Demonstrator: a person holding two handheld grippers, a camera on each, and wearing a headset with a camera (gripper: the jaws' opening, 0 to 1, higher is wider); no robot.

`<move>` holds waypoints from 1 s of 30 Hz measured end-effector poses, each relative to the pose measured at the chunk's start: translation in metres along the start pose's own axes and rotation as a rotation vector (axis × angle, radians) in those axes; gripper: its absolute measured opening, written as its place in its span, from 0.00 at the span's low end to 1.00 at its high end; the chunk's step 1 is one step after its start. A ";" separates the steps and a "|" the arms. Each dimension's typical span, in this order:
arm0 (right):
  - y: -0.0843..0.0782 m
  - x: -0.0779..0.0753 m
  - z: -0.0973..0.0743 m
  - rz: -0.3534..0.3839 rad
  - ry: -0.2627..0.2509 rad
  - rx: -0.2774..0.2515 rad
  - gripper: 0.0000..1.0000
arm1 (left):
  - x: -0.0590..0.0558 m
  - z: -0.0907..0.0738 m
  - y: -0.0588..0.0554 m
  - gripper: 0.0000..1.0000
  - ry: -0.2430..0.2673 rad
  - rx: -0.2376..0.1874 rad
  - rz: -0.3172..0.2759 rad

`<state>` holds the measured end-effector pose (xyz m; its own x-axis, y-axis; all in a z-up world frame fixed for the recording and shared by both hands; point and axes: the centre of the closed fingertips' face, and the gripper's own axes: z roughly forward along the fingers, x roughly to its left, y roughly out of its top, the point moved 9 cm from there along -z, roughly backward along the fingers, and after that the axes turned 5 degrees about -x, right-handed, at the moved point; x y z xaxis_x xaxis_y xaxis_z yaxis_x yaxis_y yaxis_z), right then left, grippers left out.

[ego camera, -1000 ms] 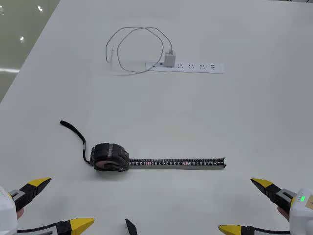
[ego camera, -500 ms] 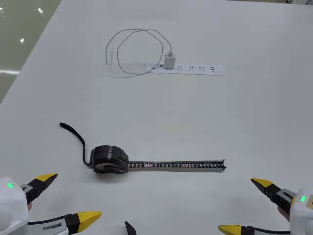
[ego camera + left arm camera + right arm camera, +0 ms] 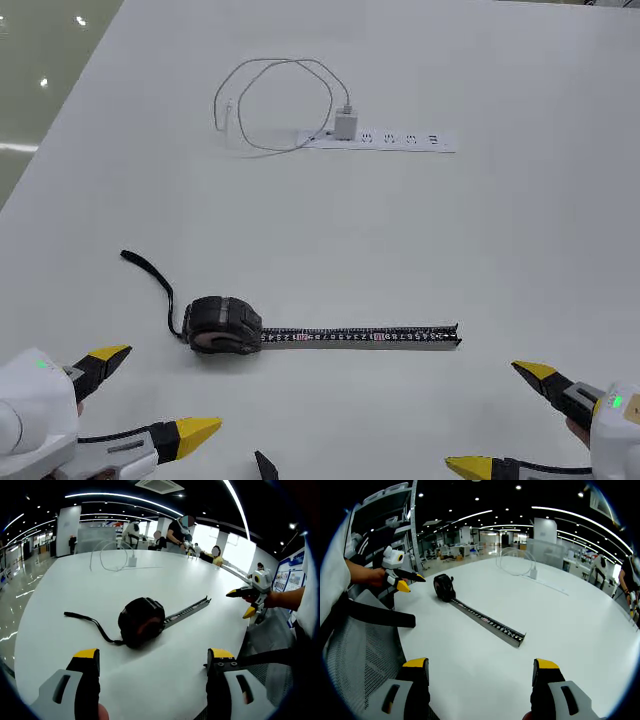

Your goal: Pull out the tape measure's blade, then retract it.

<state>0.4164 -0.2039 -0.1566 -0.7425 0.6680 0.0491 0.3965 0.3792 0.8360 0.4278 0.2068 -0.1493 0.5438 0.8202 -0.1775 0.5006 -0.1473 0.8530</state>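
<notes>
A black tape measure (image 3: pixel 223 325) lies on the white table (image 3: pixel 400 240), with its blade (image 3: pixel 360 336) pulled out to the right and resting flat. A black wrist strap (image 3: pixel 150 275) trails off to the case's left. My left gripper (image 3: pixel 150 397) hovers open near the front left, a short way below the case. In the left gripper view the case (image 3: pixel 142 621) lies ahead between the yellow fingertips (image 3: pixel 87 654). My right gripper (image 3: pixel 508 418) stands open at the front right, below the blade's end hook (image 3: pixel 516 639). Nothing is held.
A white power strip (image 3: pixel 385 140) with a plugged-in charger (image 3: pixel 346 125) and a looped white cable (image 3: pixel 270 100) lies at the far side. The table's left edge drops to a glossy floor. People stand beyond the table in the left gripper view.
My left gripper has moved up and to the right, closer to the tape measure case. The tape measure and the right gripper have stayed put.
</notes>
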 end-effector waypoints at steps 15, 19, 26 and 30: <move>0.001 -0.003 0.001 -0.004 0.001 -0.001 0.84 | -0.005 0.019 0.011 0.84 -0.024 -0.010 0.009; 0.001 -0.004 0.002 -0.005 0.001 0.000 0.84 | -0.005 0.024 0.012 0.84 -0.026 -0.013 0.004; 0.002 -0.006 0.004 -0.009 0.004 -0.001 0.84 | -0.004 0.036 0.015 0.84 -0.036 -0.022 -0.002; 0.004 -0.008 0.005 -0.009 0.005 -0.003 0.84 | -0.004 0.042 0.017 0.84 -0.041 -0.027 -0.011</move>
<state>0.4266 -0.2050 -0.1565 -0.7491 0.6610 0.0442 0.3879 0.3836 0.8381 0.4621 0.1780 -0.1547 0.5655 0.7985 -0.2064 0.4885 -0.1226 0.8639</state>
